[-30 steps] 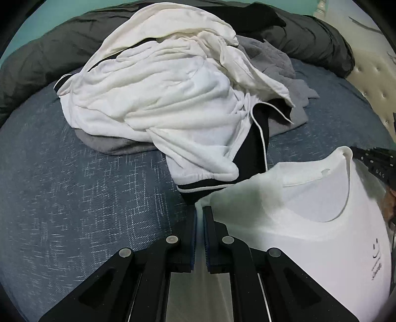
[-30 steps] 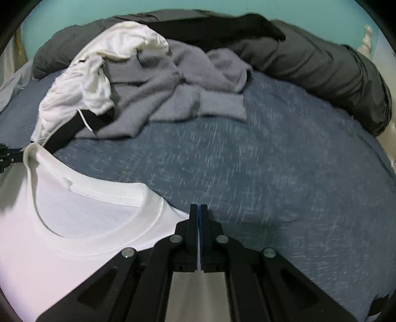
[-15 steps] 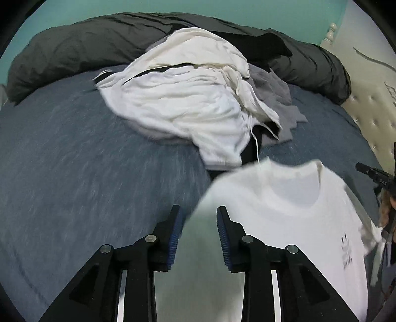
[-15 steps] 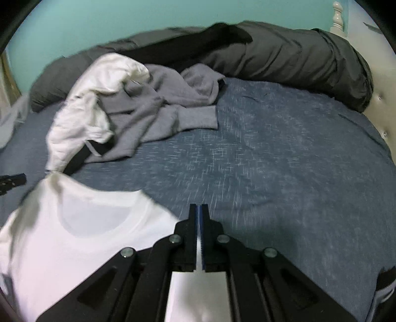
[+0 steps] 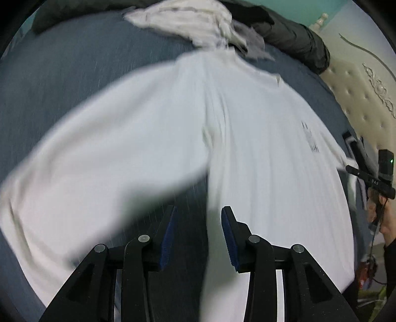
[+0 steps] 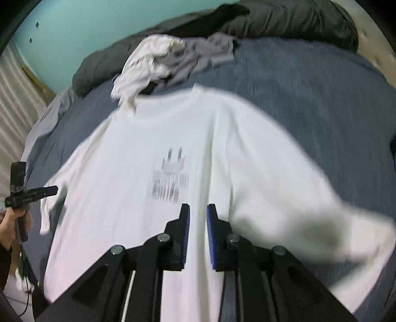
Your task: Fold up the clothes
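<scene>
A white T-shirt (image 5: 259, 148) with a small dark chest print (image 6: 168, 180) lies spread front-up on the blue bedsheet (image 5: 61, 81), collar toward the far pile; the image is motion-blurred. My left gripper (image 5: 199, 213) is open above the shirt near its left sleeve (image 5: 86, 161), nothing between its fingers. My right gripper (image 6: 198, 210) is open just below the print, above the shirt body, also empty. Each gripper shows at the edge of the other's view: right gripper (image 5: 371, 180), left gripper (image 6: 27, 193).
A heap of white and grey clothes (image 6: 168, 57) lies beyond the collar. A dark grey duvet (image 6: 284, 19) runs along the far side of the bed. A padded cream headboard (image 5: 366, 104) stands at the right. Bare sheet (image 6: 321, 86) lies to the right of the shirt.
Both grippers let go of the shirt's shoulders and pulled back toward the hem. The shirt dropped flat onto the bed. The left opened first, then the right.
</scene>
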Action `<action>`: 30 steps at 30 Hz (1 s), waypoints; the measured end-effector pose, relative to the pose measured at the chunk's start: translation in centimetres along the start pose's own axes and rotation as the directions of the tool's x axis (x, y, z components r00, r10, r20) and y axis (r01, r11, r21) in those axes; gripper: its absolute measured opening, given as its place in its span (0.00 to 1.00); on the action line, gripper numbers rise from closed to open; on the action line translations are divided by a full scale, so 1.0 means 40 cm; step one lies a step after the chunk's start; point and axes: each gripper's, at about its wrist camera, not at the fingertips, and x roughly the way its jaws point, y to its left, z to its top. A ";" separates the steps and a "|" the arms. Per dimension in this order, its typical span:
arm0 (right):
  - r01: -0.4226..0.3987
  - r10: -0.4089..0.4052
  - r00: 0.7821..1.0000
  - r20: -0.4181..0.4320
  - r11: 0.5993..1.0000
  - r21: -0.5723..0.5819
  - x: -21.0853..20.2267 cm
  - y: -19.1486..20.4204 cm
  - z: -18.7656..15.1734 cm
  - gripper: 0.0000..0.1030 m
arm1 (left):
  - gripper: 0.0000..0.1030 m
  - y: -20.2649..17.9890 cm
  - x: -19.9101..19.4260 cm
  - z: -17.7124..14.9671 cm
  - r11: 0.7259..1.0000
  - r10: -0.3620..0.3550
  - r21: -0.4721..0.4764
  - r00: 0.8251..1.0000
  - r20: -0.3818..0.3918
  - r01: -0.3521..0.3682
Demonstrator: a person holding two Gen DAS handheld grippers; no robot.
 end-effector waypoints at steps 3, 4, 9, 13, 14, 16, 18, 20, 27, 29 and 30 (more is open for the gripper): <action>-0.023 0.025 0.999 -0.048 0.999 0.024 -0.033 -0.005 -0.112 0.19 | 0.39 -0.005 -0.015 -0.086 1.000 -0.009 -0.008 0.999 -0.031 0.008; -0.023 0.025 0.998 -0.059 0.999 0.037 -0.045 -0.010 -0.145 0.20 | 0.39 -0.007 -0.021 -0.114 1.000 -0.011 -0.011 0.999 -0.042 0.011; -0.041 0.053 0.995 -0.085 0.989 0.140 -0.107 -0.041 -0.293 0.24 | 0.40 -0.016 -0.047 -0.255 0.999 -0.026 -0.025 0.995 -0.092 0.024; -0.053 0.071 0.994 -0.086 0.978 0.201 -0.165 -0.060 -0.393 0.26 | 0.42 -0.023 -0.071 -0.321 1.000 -0.021 -0.018 0.994 -0.112 0.019; -0.049 0.070 0.993 -0.096 0.978 0.204 -0.176 -0.061 -0.415 0.26 | 0.43 -0.024 -0.075 -0.336 1.000 -0.018 -0.016 0.993 -0.117 0.016; -0.044 0.067 0.992 -0.107 0.978 0.204 -0.197 -0.058 -0.449 0.26 | 0.43 -0.025 -0.082 -0.364 1.000 -0.019 -0.021 0.992 -0.127 0.017; -0.041 0.065 0.992 -0.110 0.978 0.203 -0.217 -0.058 -0.474 0.26 | 0.43 -0.027 -0.088 -0.387 0.999 -0.022 -0.026 0.991 -0.134 0.019; -0.040 0.063 0.993 -0.104 0.977 0.212 -0.233 -0.059 -0.495 0.27 | 0.43 -0.034 -0.095 -0.404 1.000 -0.020 -0.023 0.991 -0.133 0.017; -0.022 0.042 0.996 -0.073 0.968 0.250 -0.267 -0.086 -0.543 0.27 | 0.43 -0.055 -0.108 -0.427 1.000 -0.024 -0.013 0.991 -0.131 0.022; -0.015 0.030 0.998 -0.047 0.960 0.281 -0.277 -0.111 -0.540 0.27 | 0.43 -0.060 -0.111 -0.427 1.000 -0.021 -0.011 0.991 -0.129 0.020; -0.006 0.017 0.999 -0.034 0.954 0.298 -0.283 -0.124 -0.539 0.27 | 0.43 -0.062 -0.112 -0.426 1.000 -0.020 -0.011 0.992 -0.127 0.018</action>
